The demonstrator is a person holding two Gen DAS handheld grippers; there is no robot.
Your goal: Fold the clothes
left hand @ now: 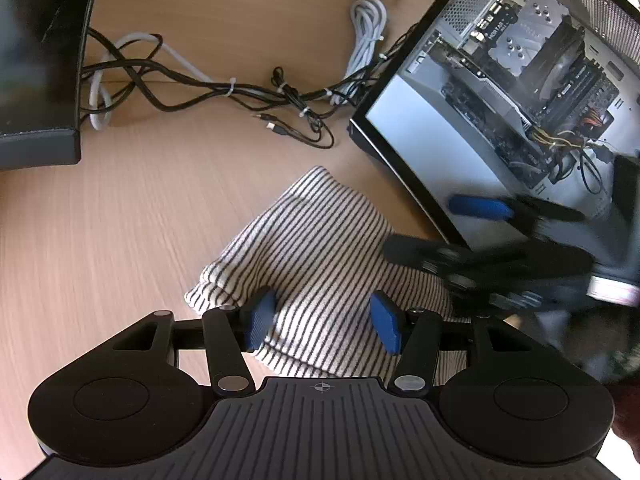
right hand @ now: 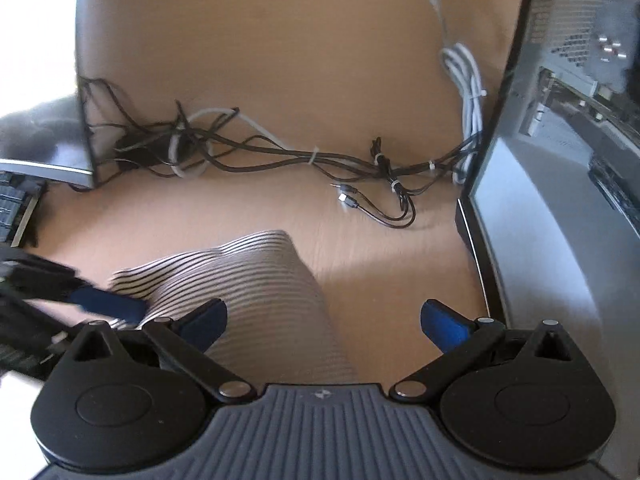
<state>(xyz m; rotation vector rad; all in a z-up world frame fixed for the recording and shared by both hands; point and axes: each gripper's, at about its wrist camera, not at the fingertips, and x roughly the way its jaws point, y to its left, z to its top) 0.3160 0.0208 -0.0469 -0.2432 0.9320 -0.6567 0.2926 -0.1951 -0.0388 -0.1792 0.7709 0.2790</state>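
A folded cloth with thin black and white stripes [left hand: 320, 240] lies on the wooden desk [left hand: 120, 220]. My left gripper [left hand: 324, 322] hovers over the cloth's near edge, open, its blue pads apart with striped fabric showing between them and neither pressing it. My right gripper [left hand: 420, 226] reaches in from the right over the cloth's right edge, blurred. In the right wrist view the right gripper [right hand: 325, 324] stands wide open; the cloth [right hand: 256, 280] lies under its left finger, bare desk under the rest. A blue fingertip [right hand: 108, 304] of the left gripper touches the cloth's left side.
A computer case with a glass side panel [left hand: 500, 100] stands close on the right [right hand: 540, 240]. A tangle of black and white cables [left hand: 200, 84] runs across the desk behind the cloth [right hand: 280, 156]. A dark box [left hand: 36, 80] sits at the far left.
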